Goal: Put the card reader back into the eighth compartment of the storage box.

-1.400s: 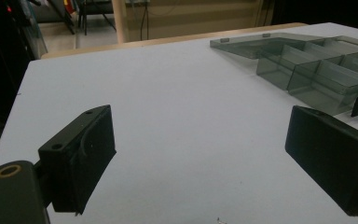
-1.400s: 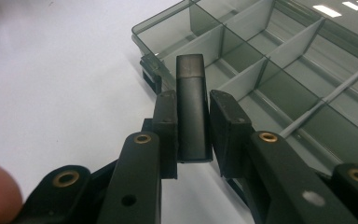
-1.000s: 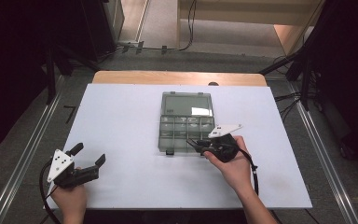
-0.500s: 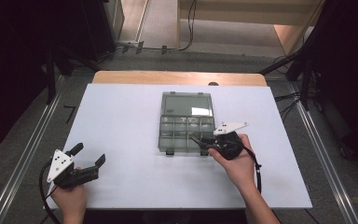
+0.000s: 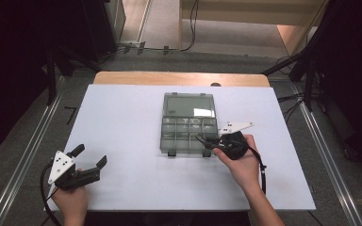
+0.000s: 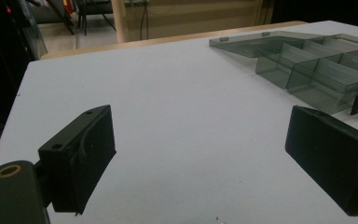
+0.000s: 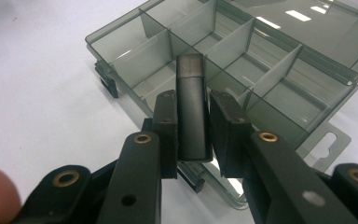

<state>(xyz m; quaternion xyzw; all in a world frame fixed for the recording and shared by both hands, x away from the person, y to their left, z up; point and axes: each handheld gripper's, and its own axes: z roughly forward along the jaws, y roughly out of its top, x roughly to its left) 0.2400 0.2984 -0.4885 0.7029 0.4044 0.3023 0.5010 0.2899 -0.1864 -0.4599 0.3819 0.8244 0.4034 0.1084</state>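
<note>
Right gripper (image 7: 192, 133) fingers pinch black stick (image 7: 192, 109), poised over near row of smoky divided box (image 5: 188, 123) at table centre. My left gripper (image 5: 88, 157), 8 o'clock, gapes wide, holds nothing.

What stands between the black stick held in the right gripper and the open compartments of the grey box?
Nothing visible does. The right gripper holds the small black rectangular stick over the near edge of the clear grey plastic compartment box; its lid lies open behind and the compartments below look empty.
</note>
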